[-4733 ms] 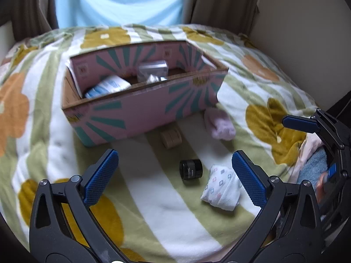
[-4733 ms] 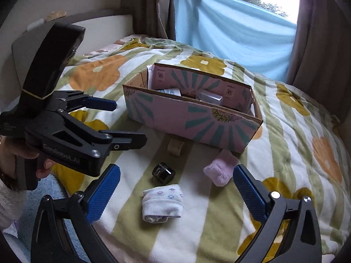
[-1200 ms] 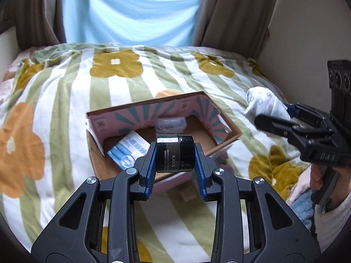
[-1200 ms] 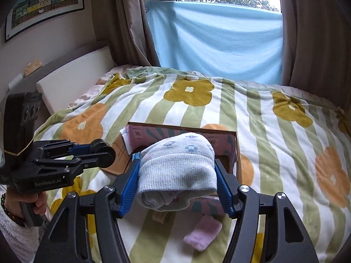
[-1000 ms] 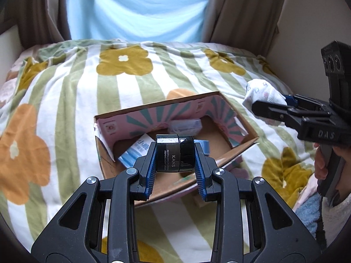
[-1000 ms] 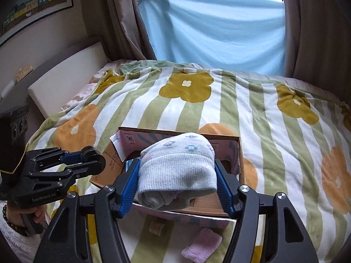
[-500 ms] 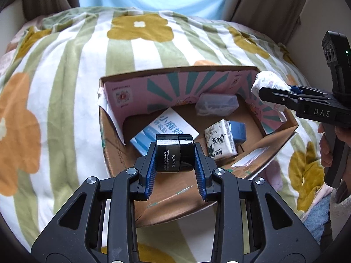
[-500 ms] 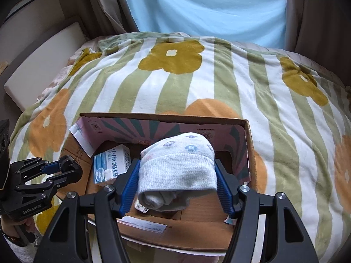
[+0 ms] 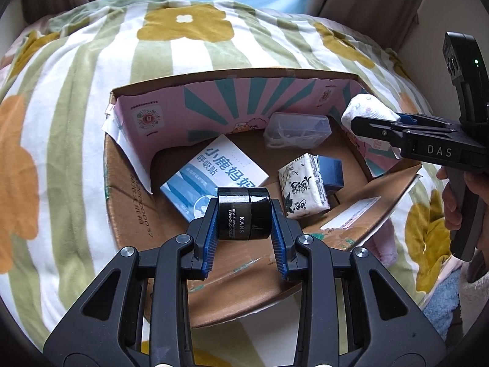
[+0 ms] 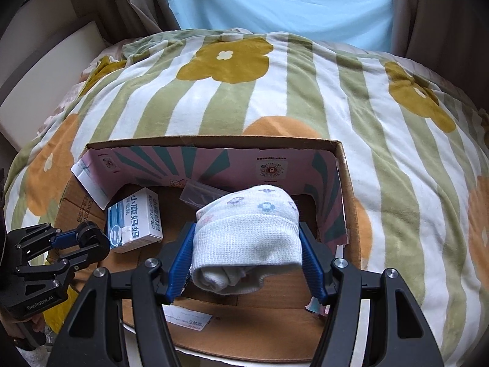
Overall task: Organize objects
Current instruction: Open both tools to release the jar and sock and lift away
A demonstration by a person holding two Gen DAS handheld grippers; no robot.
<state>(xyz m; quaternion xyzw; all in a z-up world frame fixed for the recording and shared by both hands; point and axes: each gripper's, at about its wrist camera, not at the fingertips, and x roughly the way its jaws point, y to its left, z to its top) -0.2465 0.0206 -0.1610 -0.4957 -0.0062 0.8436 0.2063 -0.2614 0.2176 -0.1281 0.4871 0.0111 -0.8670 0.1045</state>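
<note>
My left gripper point(image 9: 244, 229) is clamped on the black jar point(image 9: 244, 214), over the near wall of the cardboard box point(image 9: 128, 189). Bare floor lies at 7 o'clock; a blue-and-white packet point(image 9: 214, 174) and a tissue pack point(image 9: 304, 189) fill 12 to 2. My right gripper point(image 10: 246, 263) squeezes the rolled sock point(image 10: 247, 238) above the box's right end point(image 10: 343, 189), near its far corner. The flowered blanket point(image 9: 61, 98) surrounds everything.
</note>
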